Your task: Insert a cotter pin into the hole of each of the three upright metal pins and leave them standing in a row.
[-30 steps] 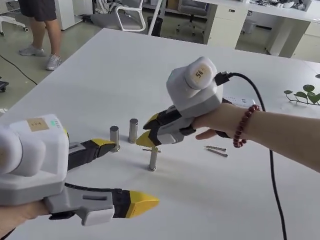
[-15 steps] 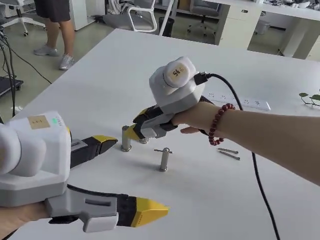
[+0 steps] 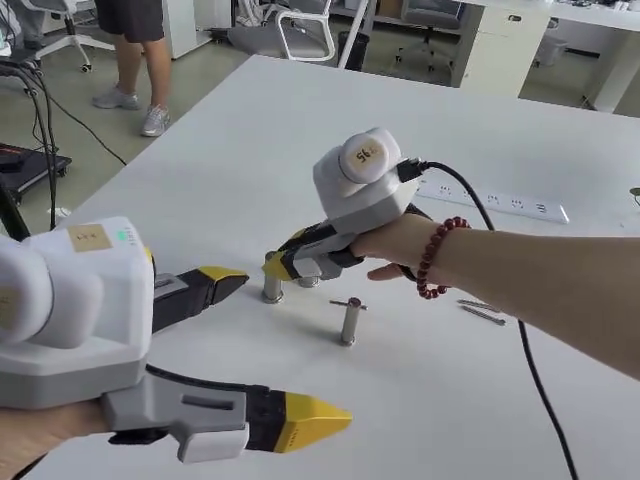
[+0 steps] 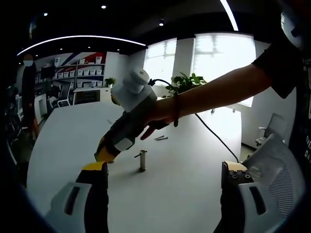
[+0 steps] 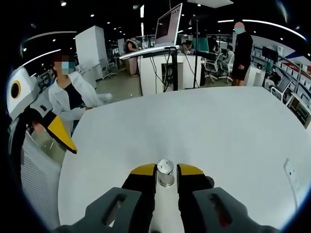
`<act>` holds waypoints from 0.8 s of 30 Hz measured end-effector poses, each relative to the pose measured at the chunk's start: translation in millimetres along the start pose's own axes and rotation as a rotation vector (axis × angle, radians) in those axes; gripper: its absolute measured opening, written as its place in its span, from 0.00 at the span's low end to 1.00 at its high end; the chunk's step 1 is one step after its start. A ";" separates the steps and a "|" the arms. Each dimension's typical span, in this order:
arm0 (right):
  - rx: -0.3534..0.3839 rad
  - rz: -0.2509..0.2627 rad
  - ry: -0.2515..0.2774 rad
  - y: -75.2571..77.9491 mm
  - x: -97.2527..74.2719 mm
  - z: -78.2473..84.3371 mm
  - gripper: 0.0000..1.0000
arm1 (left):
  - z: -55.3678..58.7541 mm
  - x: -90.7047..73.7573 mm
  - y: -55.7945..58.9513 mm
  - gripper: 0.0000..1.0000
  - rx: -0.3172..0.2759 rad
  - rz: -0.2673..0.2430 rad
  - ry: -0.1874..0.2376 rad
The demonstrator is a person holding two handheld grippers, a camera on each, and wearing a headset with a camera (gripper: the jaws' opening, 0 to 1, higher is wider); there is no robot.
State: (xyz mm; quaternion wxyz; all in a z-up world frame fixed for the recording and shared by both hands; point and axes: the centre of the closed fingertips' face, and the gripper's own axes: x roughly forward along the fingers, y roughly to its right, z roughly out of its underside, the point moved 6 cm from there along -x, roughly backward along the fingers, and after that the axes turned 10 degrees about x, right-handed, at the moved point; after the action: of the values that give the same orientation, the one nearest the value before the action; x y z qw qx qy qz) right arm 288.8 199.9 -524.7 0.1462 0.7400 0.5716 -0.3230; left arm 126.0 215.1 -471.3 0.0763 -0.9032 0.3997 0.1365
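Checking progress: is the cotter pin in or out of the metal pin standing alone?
In: a thin cotter pin crosses through the top of that upright metal pin.

Your left gripper (image 3: 292, 345) sits low at your near left, jaws spread wide. Your right arm (image 3: 540, 285) reaches across, and your right gripper (image 3: 275, 268) points down-left, jaws closed against a metal pin (image 5: 165, 171).

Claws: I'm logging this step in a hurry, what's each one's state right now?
Left claw: open, holding nothing.
Right claw: closed on an upright metal pin.
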 end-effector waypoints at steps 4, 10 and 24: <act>-0.015 -0.001 -0.019 -1.5 0.2 2.9 0.10 | 0.1 0.9 -1.3 0.97 0.001 0.001 0.001; -0.018 0.018 -0.021 1.8 0.2 3.4 0.09 | 0.4 3.9 -2.1 0.96 -0.006 0.000 0.004; -0.042 0.042 0.010 -3.0 -0.7 -6.7 0.07 | 3.4 1.7 -4.4 0.94 -0.019 -0.009 0.003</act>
State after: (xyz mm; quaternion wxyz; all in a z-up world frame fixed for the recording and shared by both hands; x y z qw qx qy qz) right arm 287.9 204.2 -518.8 0.1655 0.7501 0.5633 -0.3043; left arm 129.7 217.7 -474.9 0.0677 -0.9060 0.3943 0.1385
